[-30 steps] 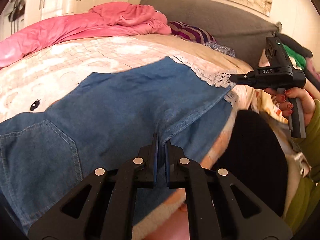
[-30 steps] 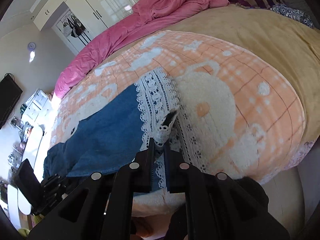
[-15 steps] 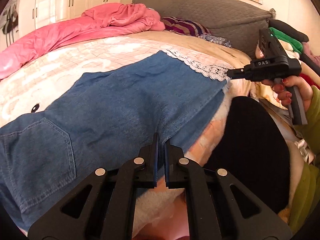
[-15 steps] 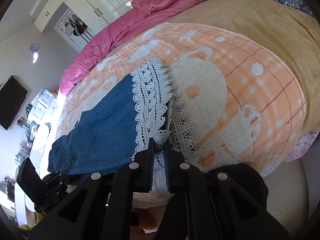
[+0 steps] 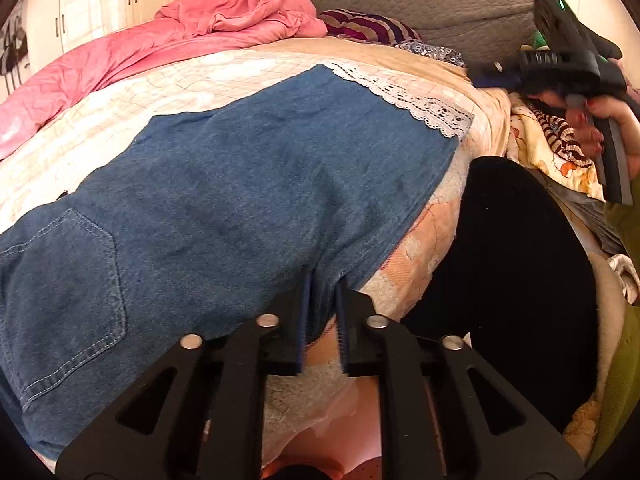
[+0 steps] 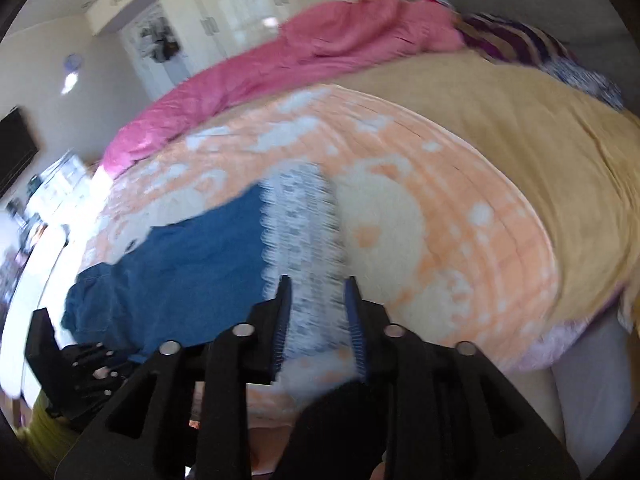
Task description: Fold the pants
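Pants (image 5: pixel 240 184) lie flat on the bed (image 6: pixel 460 240), legs stacked; both your left tongs (image 5: pixel 321 292) and right tongs (image 6: pixel 318 300) are released. Next, regrip the lace hem (image 6: pixel 304 220) for the crosswise fold.

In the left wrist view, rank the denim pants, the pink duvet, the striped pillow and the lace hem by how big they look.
1. Denim pants, nearest the camera, which inflates them.
2. Pink duvet, farther back, so true size is unsure.
3. Lace hem and striped pillow look alike.

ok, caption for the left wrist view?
Left hand-held gripper open at the edge of denim pants spread flat on the bed.
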`<state>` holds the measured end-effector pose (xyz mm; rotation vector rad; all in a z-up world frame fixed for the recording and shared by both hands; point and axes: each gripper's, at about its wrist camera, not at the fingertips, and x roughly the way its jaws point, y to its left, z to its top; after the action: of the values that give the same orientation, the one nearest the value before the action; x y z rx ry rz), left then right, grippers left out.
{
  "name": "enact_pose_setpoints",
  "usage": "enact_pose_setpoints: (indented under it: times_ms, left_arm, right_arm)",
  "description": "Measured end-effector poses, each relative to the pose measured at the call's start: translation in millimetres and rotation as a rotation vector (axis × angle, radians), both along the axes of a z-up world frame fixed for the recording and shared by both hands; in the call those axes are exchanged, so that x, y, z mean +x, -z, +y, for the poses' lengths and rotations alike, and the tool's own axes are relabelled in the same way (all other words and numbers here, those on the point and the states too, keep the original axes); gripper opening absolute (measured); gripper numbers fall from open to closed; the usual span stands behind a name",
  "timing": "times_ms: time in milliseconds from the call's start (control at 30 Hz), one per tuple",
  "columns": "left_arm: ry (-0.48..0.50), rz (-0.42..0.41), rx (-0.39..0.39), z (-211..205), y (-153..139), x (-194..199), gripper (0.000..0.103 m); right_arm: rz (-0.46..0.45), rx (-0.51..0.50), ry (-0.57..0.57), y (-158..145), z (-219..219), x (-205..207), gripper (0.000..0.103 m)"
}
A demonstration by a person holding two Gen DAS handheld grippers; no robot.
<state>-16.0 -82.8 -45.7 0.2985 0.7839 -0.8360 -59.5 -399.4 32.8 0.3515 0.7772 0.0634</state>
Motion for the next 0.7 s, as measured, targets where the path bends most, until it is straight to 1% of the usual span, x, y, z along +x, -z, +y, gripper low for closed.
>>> enact_pose_setpoints:
  times_ms: [67,100,133,167,200,233,267,300,333,367,400,467,500,567,600,667,700]
  left_arm:
    - [0.006,-0.003,0.004,-2,0,-2,0.016]
    - [0.006,-0.006,0.007,-3,0,-3,0.018]
    - [0.005,-0.002,0.008,-3,-1,-4,0.019]
    - [0.003,0.012,0.002,-1,-3,-6,0.023]
    - [-0.005,0.027,-0.012,1,-7,-7,0.026]
    - [-0.011,0.037,-0.039,6,-15,-7,0.027]
    - [-0.018,0.033,-0.061,10,-23,-7,0.027]
    - [-0.03,0.019,-0.081,14,-33,-4,0.031]
    - [-0.043,0.0,-0.096,18,-46,2,0.033]
    - [-0.056,-0.017,-0.095,20,-55,8,0.038]
    - [-0.078,-0.041,-0.076,19,-63,19,0.041]
    - [-0.124,-0.084,-0.002,13,-74,46,0.041]
    - [-0.14,-0.077,0.026,9,-76,65,0.041]
    - [-0.17,-0.023,0.054,1,-77,106,0.043]
    - [-0.188,-0.015,0.067,-1,-75,124,0.043]
    - [-0.22,0.03,0.094,-6,-66,159,0.043]
    - [-0.217,0.059,0.1,-7,-60,172,0.043]
  right_arm:
    - [0.002,0.012,-0.073,3,17,13,0.035]
    - [0.017,0.011,-0.104,10,26,22,0.036]
    - [0.057,-0.003,-0.115,21,34,33,0.036]
    - [0.094,-0.012,-0.11,29,36,39,0.036]
    - [0.153,-0.019,-0.107,45,37,46,0.036]
    - [0.19,-0.024,-0.104,58,37,49,0.036]
    - [0.18,-0.03,-0.104,63,37,47,0.036]
    - [0.162,-0.041,-0.116,61,39,45,0.037]
    - [0.149,-0.035,-0.133,57,38,42,0.039]
    - [0.135,-0.019,-0.14,53,36,41,0.042]
    - [0.098,0.009,-0.141,45,31,38,0.042]
    - [0.033,0.036,-0.134,30,19,39,0.043]
    - [0.005,0.04,-0.127,22,11,44,0.044]
    - [-0.003,0.047,-0.11,16,1,58,0.044]
    - [-0.003,0.061,-0.106,15,-10,71,0.044]
    - [0.022,0.095,-0.104,18,-24,92,0.044]
    - [0.031,0.117,-0.112,22,-31,108,0.046]
